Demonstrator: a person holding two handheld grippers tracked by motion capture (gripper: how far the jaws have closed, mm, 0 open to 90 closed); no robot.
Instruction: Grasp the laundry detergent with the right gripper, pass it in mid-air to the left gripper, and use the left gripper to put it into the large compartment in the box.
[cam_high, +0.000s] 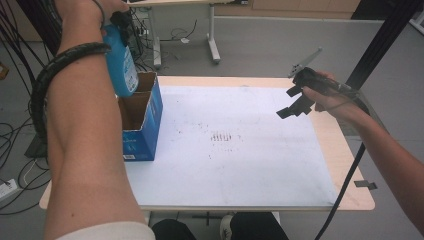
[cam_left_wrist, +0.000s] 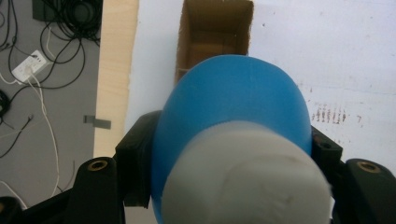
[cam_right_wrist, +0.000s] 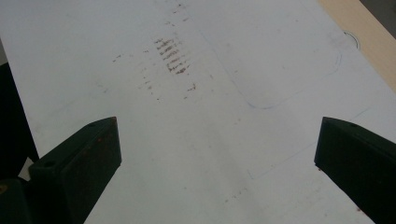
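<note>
Two grippers: left gripper (cam_high: 120, 22) clamps blue plastic bottle (cam_high: 121, 65) above open cardboard box (cam_high: 141, 114), upper left; right gripper (cam_right_wrist: 217, 163) wide, empty; next, probably lowering straight in.

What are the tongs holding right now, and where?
Left tongs clamp the blue bottle near its white-capped top, above the open box. Right tongs hold nothing.
</note>
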